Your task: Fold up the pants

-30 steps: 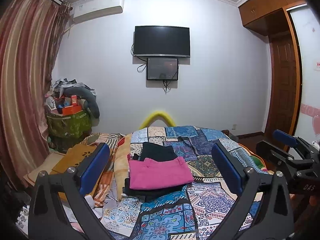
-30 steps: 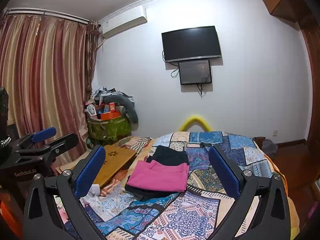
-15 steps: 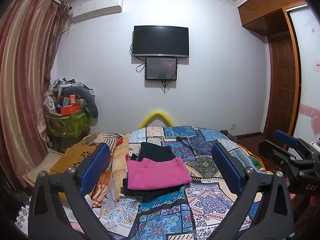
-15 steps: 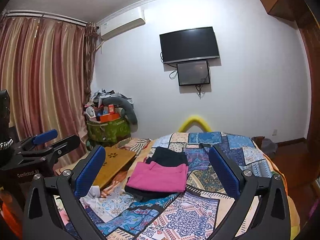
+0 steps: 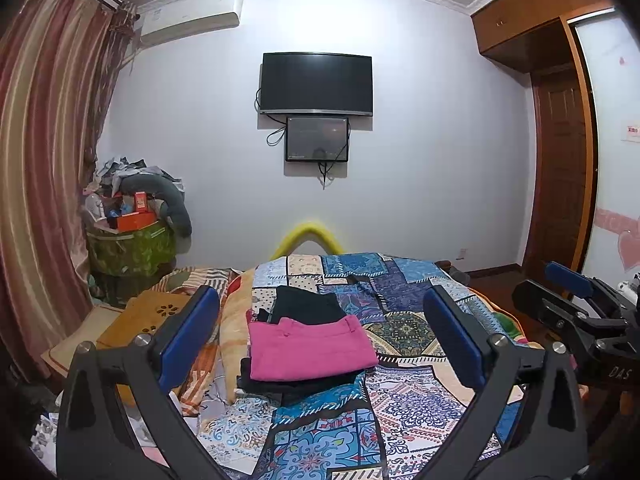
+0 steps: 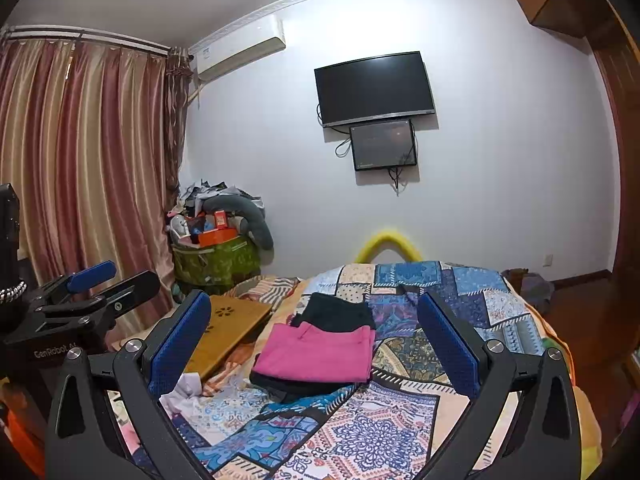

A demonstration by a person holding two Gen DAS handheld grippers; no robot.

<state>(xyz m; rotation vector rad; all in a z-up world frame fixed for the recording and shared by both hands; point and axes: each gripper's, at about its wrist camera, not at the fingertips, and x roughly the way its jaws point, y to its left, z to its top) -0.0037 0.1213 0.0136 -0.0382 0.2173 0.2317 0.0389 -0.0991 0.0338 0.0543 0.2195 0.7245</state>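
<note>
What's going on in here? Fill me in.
A person holds a two-finger gripper in each hand over a bed covered by a patchwork quilt. The left gripper and right gripper are both open and hold nothing. Pink pants lie folded on top of dark pants on the quilt. Neither gripper touches the clothes; both hang above the near end of the bed.

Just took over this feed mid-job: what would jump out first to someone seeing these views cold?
The folded pink pants lie on top of a dark folded pile in the middle of the patchwork bedspread. Both tongs, left and right, hang open above the bed and touch no cloth. On the far wall a black TV hangs over a smaller screen.
</note>
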